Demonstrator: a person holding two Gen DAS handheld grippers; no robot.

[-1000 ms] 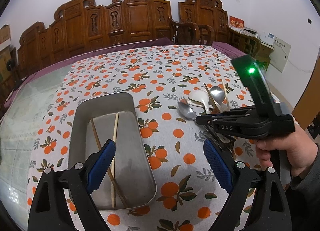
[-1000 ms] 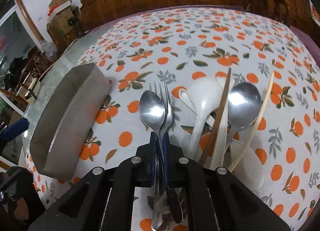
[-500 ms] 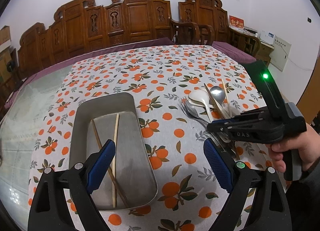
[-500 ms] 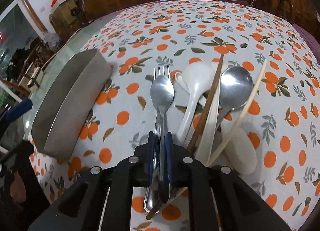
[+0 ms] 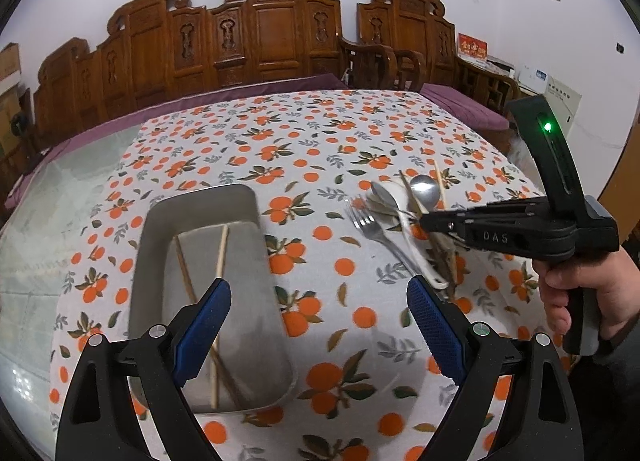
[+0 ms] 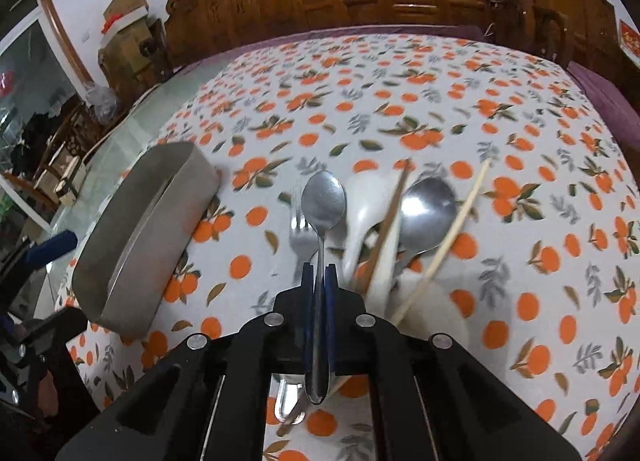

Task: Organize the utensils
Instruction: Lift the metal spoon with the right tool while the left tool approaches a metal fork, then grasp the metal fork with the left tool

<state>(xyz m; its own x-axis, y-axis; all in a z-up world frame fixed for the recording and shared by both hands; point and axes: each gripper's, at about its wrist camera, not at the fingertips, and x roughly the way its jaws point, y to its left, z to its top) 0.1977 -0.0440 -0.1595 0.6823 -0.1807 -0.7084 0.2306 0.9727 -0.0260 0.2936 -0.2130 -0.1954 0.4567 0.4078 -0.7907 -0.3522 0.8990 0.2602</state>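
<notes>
The right claw [image 6: 319,281] is closed on the thin handle of a shiny steel spoon [image 6: 323,203], above the pile of utensils. A metal fork [image 6: 301,235] lies below on the orange-printed worktop [image 6: 520,221]. The left claw [image 5: 316,325] is wide open over the rectangular metal tray [image 5: 260,301], which contains two wooden chopsticks [image 5: 219,261].

"DAS" on side of right gripper [image 5: 430,221]; wall signs unreadable

Orange-print cloth [image 5: 360,133], grey tray [image 5: 156,229]
</notes>
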